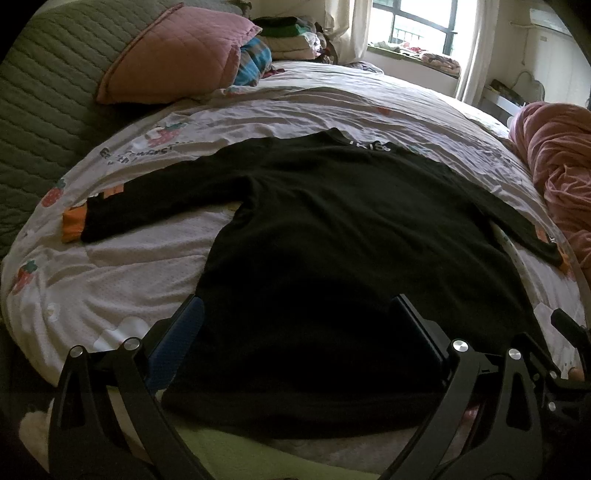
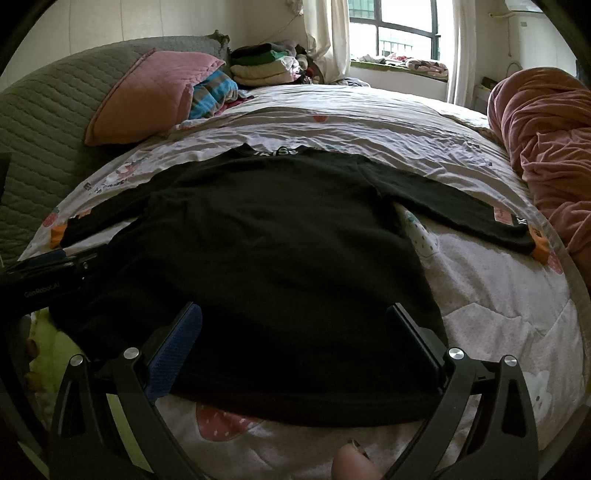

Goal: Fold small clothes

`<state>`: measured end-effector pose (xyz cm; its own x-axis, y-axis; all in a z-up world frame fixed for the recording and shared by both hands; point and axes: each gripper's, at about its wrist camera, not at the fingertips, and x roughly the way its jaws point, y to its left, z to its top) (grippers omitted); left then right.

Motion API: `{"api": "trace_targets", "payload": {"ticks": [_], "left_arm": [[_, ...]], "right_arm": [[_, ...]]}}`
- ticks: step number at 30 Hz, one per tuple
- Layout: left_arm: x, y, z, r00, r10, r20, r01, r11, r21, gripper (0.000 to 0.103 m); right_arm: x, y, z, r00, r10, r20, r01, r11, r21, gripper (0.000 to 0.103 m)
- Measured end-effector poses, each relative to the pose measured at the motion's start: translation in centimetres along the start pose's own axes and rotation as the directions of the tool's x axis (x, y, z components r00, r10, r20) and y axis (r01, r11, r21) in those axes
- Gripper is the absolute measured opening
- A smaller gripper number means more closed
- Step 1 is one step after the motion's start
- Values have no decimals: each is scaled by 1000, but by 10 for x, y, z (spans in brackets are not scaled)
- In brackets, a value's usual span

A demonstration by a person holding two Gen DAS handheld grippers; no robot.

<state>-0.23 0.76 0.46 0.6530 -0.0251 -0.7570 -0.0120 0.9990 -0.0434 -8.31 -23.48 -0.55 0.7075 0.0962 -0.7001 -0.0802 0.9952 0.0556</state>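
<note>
A small black long-sleeved shirt (image 1: pixel 332 240) with orange cuffs lies flat on the bed, collar far, hem near, both sleeves spread out. It also shows in the right wrist view (image 2: pixel 266 258). My left gripper (image 1: pixel 299 314) is open over the hem's left part, holding nothing. My right gripper (image 2: pixel 295 321) is open over the hem's right part, holding nothing. The left gripper's body (image 2: pixel 40 277) shows at the left edge of the right wrist view.
The bed has a white strawberry-print cover (image 1: pixel 110 266). A pink pillow (image 1: pixel 177 55) and folded clothes (image 1: pixel 291 37) lie at the far left. A pink blanket (image 2: pixel 546 147) is heaped at the right. A window (image 2: pixel 399 33) is behind.
</note>
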Motion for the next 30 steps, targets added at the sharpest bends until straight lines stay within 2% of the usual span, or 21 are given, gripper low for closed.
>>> {"api": "trace_targets", "payload": {"ticks": [18,30], "left_arm": [[1,2,3,1000,5,0,-5,1000,1,94],[16,0,13,1000,12,-13,-12,1000,11,94]], "right_arm": [[1,0,1,1000,2,-4,-2,1000,1,99],[20,-5,12,1000,11,-21,-11,1000,20,99]]}}
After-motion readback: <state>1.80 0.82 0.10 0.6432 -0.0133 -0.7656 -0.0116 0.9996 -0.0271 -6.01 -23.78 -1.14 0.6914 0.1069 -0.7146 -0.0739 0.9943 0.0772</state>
